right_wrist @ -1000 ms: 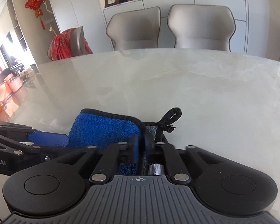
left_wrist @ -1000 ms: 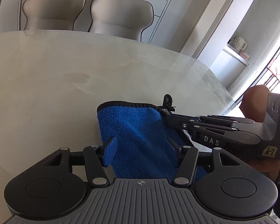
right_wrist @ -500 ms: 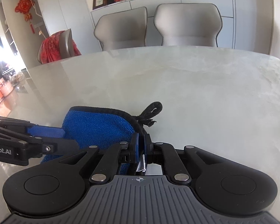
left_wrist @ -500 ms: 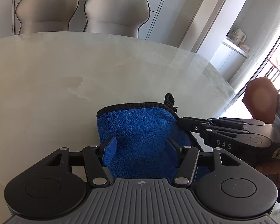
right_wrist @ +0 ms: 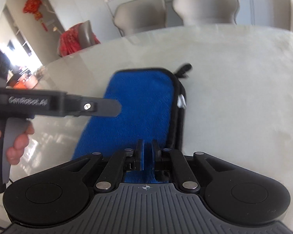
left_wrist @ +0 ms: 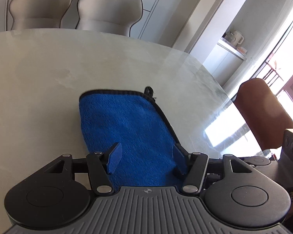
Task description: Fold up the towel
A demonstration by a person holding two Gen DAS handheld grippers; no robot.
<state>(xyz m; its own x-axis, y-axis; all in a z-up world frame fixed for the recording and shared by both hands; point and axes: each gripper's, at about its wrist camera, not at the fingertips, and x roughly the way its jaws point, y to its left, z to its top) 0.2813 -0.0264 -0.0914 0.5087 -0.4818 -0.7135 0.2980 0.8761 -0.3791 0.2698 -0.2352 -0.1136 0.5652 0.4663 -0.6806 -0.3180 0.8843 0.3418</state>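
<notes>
A blue towel (left_wrist: 127, 128) with black trim lies folded flat on the pale marble table (left_wrist: 39, 74). Its black hanging loop (left_wrist: 149, 91) sticks out at the far right corner. My left gripper (left_wrist: 146, 156) is open and empty, raised above the towel's near part. In the right wrist view the towel (right_wrist: 144, 105) lies ahead, with layered edges and a white tag (right_wrist: 181, 103) on its right side. My right gripper (right_wrist: 147, 152) hovers above the towel's near edge, its jaws a narrow gap apart with nothing between them. The left gripper (right_wrist: 115, 108) shows from the side over the towel's left edge.
Two beige chairs (left_wrist: 109, 9) stand at the table's far side. A brown chair (left_wrist: 263, 113) stands at the right by the bright window. A chair with red cloth (right_wrist: 76, 39) stands at the far left. A hand (right_wrist: 17, 144) holds the left gripper's handle.
My right gripper has let go of the towel's right edge and lifted back. The towel now lies flat. The left gripper has risen and stayed open.
</notes>
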